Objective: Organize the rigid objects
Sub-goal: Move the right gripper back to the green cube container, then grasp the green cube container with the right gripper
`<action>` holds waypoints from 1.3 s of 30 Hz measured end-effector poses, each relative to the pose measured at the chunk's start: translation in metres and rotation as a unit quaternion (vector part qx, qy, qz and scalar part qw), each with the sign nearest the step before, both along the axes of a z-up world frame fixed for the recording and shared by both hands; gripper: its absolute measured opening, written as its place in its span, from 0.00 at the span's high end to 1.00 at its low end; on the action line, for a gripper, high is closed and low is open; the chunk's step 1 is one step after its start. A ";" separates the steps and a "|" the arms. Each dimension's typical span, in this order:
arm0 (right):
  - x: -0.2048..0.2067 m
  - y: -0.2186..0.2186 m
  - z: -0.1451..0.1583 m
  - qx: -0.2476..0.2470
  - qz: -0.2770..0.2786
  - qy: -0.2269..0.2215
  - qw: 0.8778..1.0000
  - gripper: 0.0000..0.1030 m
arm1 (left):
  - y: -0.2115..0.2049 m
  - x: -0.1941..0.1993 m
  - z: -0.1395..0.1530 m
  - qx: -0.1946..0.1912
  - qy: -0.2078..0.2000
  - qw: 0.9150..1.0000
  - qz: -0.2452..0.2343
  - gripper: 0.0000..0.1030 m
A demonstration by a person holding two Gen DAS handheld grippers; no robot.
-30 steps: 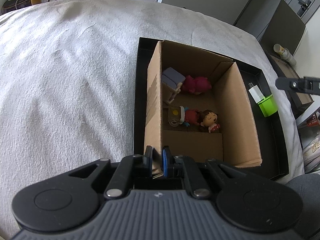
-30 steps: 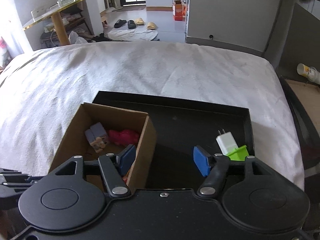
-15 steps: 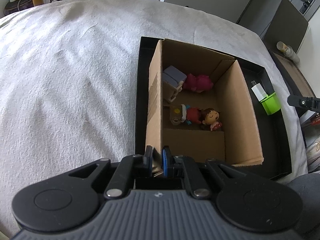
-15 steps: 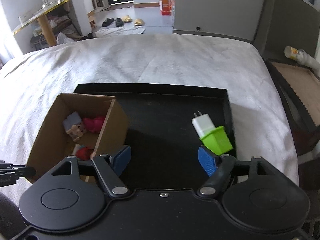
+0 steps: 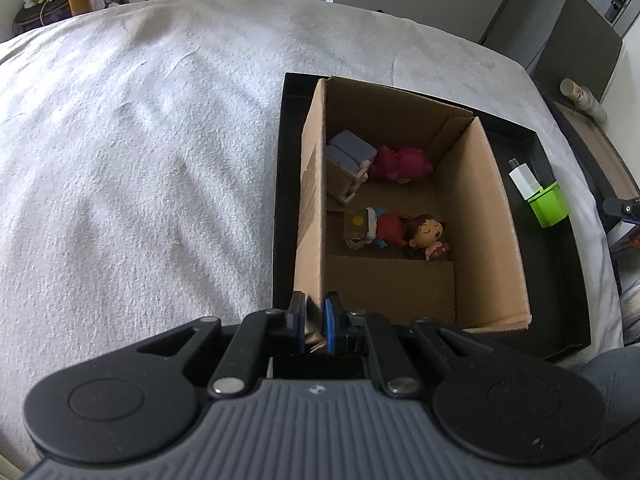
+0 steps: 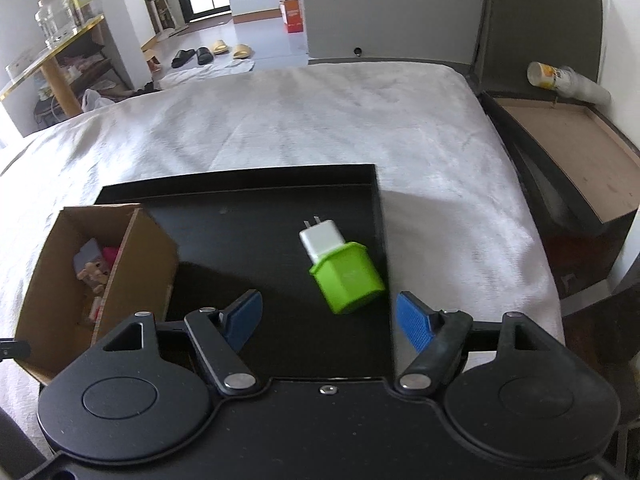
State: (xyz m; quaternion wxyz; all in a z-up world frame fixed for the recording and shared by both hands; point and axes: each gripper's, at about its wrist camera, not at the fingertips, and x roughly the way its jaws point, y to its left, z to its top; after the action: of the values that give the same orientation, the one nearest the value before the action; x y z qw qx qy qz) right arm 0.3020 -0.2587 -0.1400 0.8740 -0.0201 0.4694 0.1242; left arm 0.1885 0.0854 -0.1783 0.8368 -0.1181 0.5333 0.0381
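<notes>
An open cardboard box [image 5: 496,216] stands in a shallow black tray [image 5: 560,280] on a bed. Inside lie a doll figure [image 5: 400,228], a pink toy [image 5: 400,162] and a small grey-topped toy [image 5: 348,156]. My left gripper [image 5: 315,316] is shut on the box's near left wall. A green-and-white plug charger [image 6: 340,264] lies on the tray's [image 6: 248,208] right side. My right gripper [image 6: 328,316] hangs open just short of the charger, nothing between its fingers. The box [image 6: 48,280] is to its left.
A white blanket [image 5: 140,160] covers the bed around the tray. Right of the bed stands a brown-lined dark box [image 6: 572,140] with a bottle [image 6: 568,80] lying behind it. Slippers [image 6: 212,50] and a wooden table [image 6: 52,68] are on the floor beyond.
My right gripper has moved right, from over the box's edge to in front of the charger, and its jaws have widened. The left gripper has kept its grip and place.
</notes>
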 end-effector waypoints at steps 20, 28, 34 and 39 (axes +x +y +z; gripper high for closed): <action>0.049 -0.008 -0.052 -0.001 0.033 0.030 0.999 0.56 | -0.003 0.008 -0.007 0.009 0.019 1.000 0.003 0.91; 0.063 0.006 -0.065 -0.039 0.055 0.033 0.997 0.62 | -0.002 0.009 -0.008 0.007 0.021 1.000 0.003 0.91; 0.069 0.016 -0.071 -0.048 0.071 0.036 0.996 0.66 | -0.003 0.010 -0.009 0.007 0.023 1.000 0.003 0.91; 0.067 0.019 -0.070 -0.038 0.074 0.050 0.995 0.67 | -0.004 0.010 -0.008 0.011 0.024 1.000 0.001 0.91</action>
State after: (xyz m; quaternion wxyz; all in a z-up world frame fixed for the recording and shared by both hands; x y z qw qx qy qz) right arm 0.3693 -0.2396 -0.2102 0.8365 -0.0818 0.5140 0.1715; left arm 0.1985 0.0810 -0.1866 0.8250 -0.1085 0.5526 0.0472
